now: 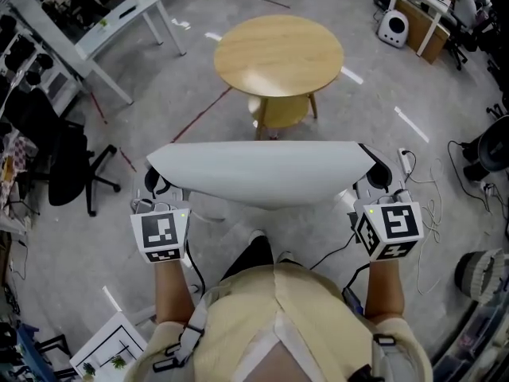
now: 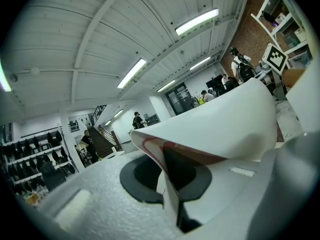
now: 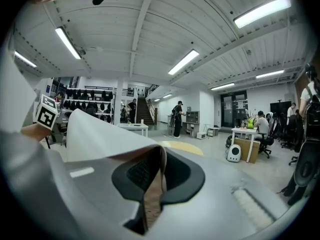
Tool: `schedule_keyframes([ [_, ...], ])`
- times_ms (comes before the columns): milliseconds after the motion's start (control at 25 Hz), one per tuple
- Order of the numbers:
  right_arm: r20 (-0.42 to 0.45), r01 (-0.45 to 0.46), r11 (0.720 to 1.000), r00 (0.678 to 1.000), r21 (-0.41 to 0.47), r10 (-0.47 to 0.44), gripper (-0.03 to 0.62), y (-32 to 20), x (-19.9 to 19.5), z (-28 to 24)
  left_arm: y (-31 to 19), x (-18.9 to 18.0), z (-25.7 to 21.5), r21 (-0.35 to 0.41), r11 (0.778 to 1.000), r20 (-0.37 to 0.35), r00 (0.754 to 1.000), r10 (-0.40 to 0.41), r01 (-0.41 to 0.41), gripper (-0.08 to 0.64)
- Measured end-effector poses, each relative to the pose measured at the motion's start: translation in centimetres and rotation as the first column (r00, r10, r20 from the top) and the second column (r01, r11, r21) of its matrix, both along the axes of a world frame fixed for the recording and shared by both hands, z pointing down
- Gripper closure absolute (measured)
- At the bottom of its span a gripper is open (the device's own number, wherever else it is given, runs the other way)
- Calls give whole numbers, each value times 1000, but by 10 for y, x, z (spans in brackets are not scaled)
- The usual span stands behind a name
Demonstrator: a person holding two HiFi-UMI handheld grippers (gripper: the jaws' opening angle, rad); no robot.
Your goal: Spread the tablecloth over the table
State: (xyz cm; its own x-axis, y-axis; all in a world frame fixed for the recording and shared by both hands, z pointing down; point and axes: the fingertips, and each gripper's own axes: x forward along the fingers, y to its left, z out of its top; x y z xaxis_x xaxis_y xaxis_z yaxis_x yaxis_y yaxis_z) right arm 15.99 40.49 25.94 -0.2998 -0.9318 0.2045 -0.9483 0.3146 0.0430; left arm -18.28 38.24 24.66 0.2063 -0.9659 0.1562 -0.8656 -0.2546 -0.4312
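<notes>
- The tablecloth (image 1: 262,173) stretches between the left gripper (image 1: 157,183) and the right gripper (image 1: 372,177).
- The table (image 1: 278,54) stands beyond it.
- A chair (image 1: 67,165) stands to the left.

Left gripper (image 1: 157,184) and right gripper (image 1: 378,173) held forward, jaws pinched together.

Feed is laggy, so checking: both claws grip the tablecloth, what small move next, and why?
Probably carry both claws forward together, shut. The left claw and right claw each pinch an end of the tablecloth, which hangs stretched between them, short of the round table ahead, so nothing covers its top yet.
</notes>
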Motion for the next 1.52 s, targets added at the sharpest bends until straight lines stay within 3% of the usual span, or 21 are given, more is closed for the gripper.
schedule_keyframes([
  [120, 6, -17, 1000, 1000, 7, 17, 581, -12, 5, -3, -16, 5, -5, 12, 1000, -47, 998, 28, -28, 554],
  [280, 5, -51, 999, 999, 9, 51, 581, -42, 5, 0, -52, 5, -7, 36, 998, -55, 997, 58, -56, 554],
  [600, -21, -87, 996, 996, -18, 87, 581, -118, -4, 6, -140, -3, 10, -3, 995, -104, 990, 96, -97, 554],
  [1160, -1, -197, 980, 980, -25, 197, 581, -234, -27, 6, -285, -21, 6, -8, 969, -70, 967, 247, -248, 554],
  [1520, -8, -232, 970, 972, 79, 233, 581, -312, -9, -36, -365, -2, -21, 56, 960, -46, 960, 278, -275, 554],
])
